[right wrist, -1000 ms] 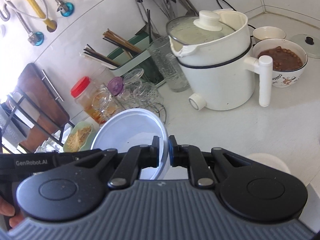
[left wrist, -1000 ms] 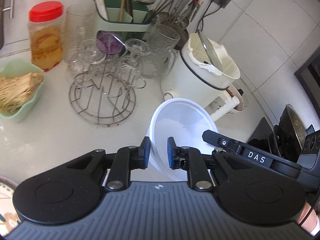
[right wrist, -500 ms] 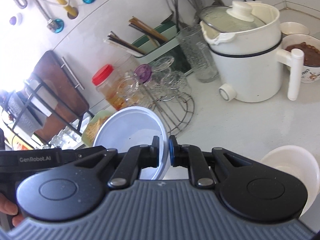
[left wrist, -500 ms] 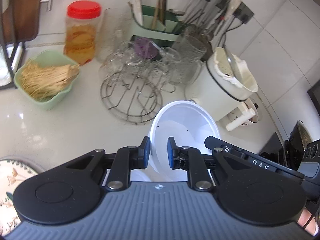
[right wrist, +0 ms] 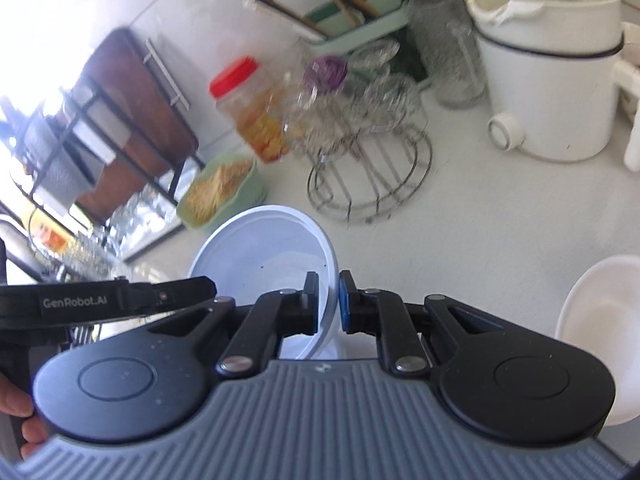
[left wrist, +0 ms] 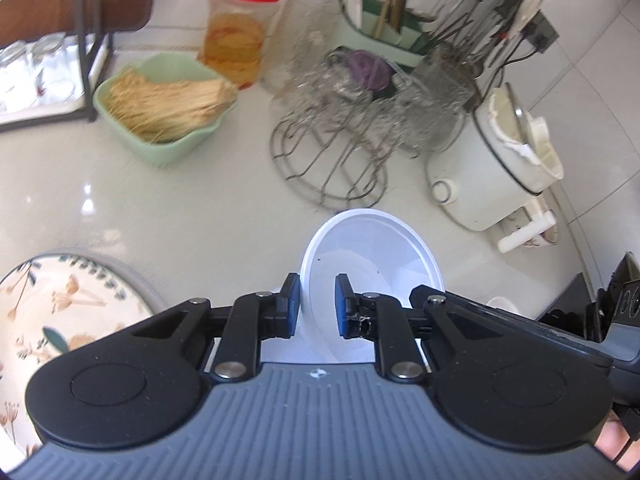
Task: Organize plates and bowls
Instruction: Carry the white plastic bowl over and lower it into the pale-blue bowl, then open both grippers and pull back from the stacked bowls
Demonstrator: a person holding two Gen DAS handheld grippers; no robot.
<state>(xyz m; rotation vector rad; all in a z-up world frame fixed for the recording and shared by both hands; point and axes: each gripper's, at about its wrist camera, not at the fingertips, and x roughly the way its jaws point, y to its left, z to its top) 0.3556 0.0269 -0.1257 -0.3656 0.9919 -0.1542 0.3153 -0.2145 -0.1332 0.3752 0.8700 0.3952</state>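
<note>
A white plastic bowl [left wrist: 372,252] is held above the counter by both grippers. My left gripper [left wrist: 316,306] is shut on the bowl's left rim. My right gripper [right wrist: 328,304] is shut on the right rim of the same bowl [right wrist: 260,248]. A floral plate [left wrist: 60,316] lies on the counter at the lower left of the left wrist view. A second white bowl [right wrist: 600,320] sits at the right edge of the right wrist view.
A green dish of dry noodles [left wrist: 168,108], a red-lidded jar [left wrist: 240,28], a wire rack with glasses [left wrist: 340,136], a utensil holder [left wrist: 384,20] and a white electric pot [left wrist: 508,160] stand behind. A dark metal shelf [right wrist: 100,128] stands at the left.
Both grippers have carried the bowl leftward and back along the counter. The floral plate and green dish have come further into view; the electric pot has slid toward the right.
</note>
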